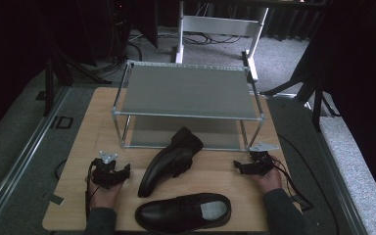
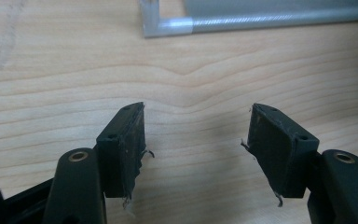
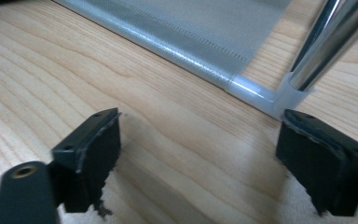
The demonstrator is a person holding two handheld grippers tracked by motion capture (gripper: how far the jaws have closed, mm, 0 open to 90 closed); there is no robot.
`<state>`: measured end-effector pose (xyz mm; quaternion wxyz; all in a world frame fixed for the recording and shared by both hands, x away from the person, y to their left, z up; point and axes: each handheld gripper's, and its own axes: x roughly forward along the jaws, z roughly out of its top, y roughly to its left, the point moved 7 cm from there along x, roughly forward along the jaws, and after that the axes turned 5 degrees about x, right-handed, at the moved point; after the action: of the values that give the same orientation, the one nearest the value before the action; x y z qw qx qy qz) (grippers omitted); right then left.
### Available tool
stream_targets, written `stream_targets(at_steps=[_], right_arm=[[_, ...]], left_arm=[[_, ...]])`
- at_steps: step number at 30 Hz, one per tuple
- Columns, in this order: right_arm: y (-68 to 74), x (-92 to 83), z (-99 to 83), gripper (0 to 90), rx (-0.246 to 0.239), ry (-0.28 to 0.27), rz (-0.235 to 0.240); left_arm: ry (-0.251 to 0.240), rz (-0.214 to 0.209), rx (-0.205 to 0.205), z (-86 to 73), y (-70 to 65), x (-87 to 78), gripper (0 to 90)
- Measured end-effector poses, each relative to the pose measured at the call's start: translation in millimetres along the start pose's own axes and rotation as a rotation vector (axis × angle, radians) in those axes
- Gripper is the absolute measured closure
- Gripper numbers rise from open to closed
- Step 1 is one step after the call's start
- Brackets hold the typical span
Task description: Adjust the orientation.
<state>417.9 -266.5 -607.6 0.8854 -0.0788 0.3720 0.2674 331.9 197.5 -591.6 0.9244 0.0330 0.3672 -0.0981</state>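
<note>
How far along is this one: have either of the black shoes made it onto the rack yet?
Nothing looks done. Both tiers of the rack hold nothing, and both black shoes lie on the table: one shoe just before the rack, the other shoe at the near edge. The left gripper and right gripper rest open beside them. Both placements remain.

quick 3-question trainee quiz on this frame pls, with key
1. True or false: the left gripper grips a shoe.
2. Which shoe lies nearer the rack: A) the angled shoe B) the near-edge shoe?
3. What lies between the right gripper jaws?

Key: 1 false, its jaws stand open with nothing between them. 2 A. 3 Only bare table; the jaws are open.
</note>
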Motion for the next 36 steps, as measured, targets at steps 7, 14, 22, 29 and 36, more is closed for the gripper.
stream_targets(at_steps=[7, 14, 22, 29, 36], right_arm=[[11.1, -17.4, -1.3, 36.6, 0.012, 0.007, 0.034], [46.7, -52.2, 13.5, 41.6, -0.066, -0.053, 0.138], [92.8, -84.8, 25.0, 42.8, -0.174, -0.092, 0.256], [125.0, -99.9, 25.3, 54.3, -0.234, -0.094, 0.367], [159.9, -102.6, 20.9, 60.2, -0.319, -0.056, 0.48]], left_arm=[[-0.067, -0.007, 0.032, 3.7, -7.6, -23.4, 37.8], [-0.09, 0.008, 0.046, 3.1, -9.6, -31.3, 37.8], [-0.07, 0.016, 0.045, -0.3, -8.6, -28.1, 38.1], [-0.06, 0.019, 0.048, -1.9, -9.4, -26.5, 38.1], [-0.057, 0.023, 0.059, -2.7, -11.3, -24.9, 38.1]])
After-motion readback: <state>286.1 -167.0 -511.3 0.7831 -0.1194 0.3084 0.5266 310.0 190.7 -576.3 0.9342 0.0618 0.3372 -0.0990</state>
